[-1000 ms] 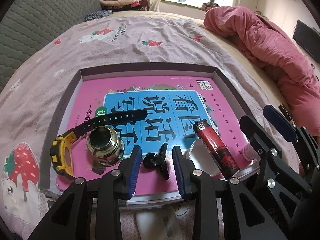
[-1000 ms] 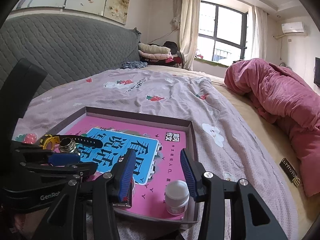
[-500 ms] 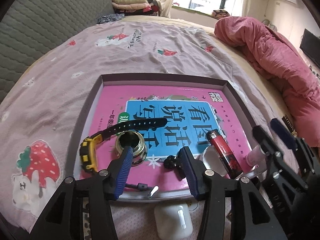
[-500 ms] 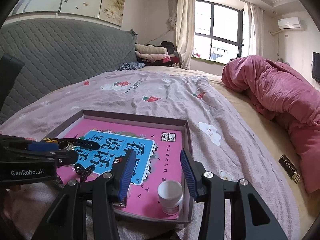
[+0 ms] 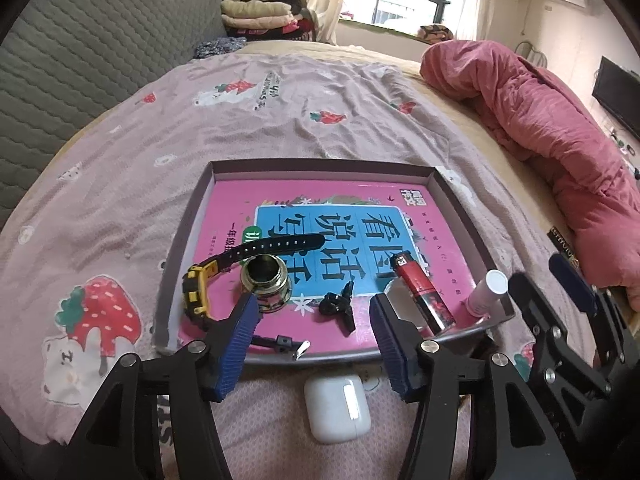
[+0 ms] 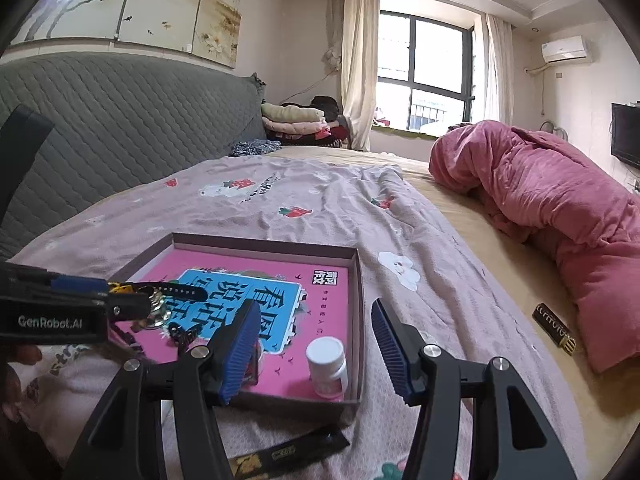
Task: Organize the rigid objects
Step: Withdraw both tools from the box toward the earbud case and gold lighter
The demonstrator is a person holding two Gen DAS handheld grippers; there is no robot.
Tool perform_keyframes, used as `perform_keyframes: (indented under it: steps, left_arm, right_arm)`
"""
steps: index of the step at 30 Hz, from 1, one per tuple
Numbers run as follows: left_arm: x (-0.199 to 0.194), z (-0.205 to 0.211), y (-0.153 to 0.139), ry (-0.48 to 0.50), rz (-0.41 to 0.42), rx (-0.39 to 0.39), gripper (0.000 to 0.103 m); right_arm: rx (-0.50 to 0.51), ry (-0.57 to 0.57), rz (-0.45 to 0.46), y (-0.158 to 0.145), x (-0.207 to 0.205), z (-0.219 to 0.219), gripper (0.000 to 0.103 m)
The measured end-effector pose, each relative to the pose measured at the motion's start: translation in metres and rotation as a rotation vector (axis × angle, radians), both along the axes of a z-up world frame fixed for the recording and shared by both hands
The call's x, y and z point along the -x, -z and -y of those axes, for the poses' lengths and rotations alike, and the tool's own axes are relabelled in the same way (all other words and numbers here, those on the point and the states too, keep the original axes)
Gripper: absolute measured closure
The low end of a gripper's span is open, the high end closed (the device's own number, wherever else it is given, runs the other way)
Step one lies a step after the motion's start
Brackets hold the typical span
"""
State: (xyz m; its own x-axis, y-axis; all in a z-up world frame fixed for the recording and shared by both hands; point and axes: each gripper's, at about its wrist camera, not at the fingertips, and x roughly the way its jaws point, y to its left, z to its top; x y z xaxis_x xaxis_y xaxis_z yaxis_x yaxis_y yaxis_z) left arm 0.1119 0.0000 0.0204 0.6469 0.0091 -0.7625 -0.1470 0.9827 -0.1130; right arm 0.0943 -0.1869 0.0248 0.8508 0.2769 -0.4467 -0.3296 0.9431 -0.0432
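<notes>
Book cover (image 5: 320, 216) glossy paper; metal cup (image 5: 266, 284) shiny; watch strap (image 5: 276, 245) matt rubbery plastic; earbud case (image 5: 336, 406) smooth white plastic; bedsheet (image 5: 240, 128) wrinkled cloth.

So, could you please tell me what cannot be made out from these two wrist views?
- Red lighter: in the right wrist view, hidden behind a right gripper finger.
- Yellow-and-black wristwatch: its dial faces away in the left wrist view; the left gripper covers it in the right wrist view.
- Black-and-gold flat packet: print too small to read, partly behind the right gripper's fingers.
- White earbud case: absent from the right wrist view.
</notes>
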Motion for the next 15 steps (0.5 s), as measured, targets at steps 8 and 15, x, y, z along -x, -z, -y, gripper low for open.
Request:
perform_keyframes:
  steps: [8,15]
  left_arm:
    - [0.017,-0.002,-0.013,-0.002,0.019,0.009,0.043]
    - [0.031,-0.004,-0.022,0.004,0.034,0.023,0.043]
  right_arm:
    - [-0.006,0.036,-0.014,-0.008,0.025,0.007,0.046]
    - [-0.020,0.064,-0.052,-0.013,0.043,0.017,0.046]
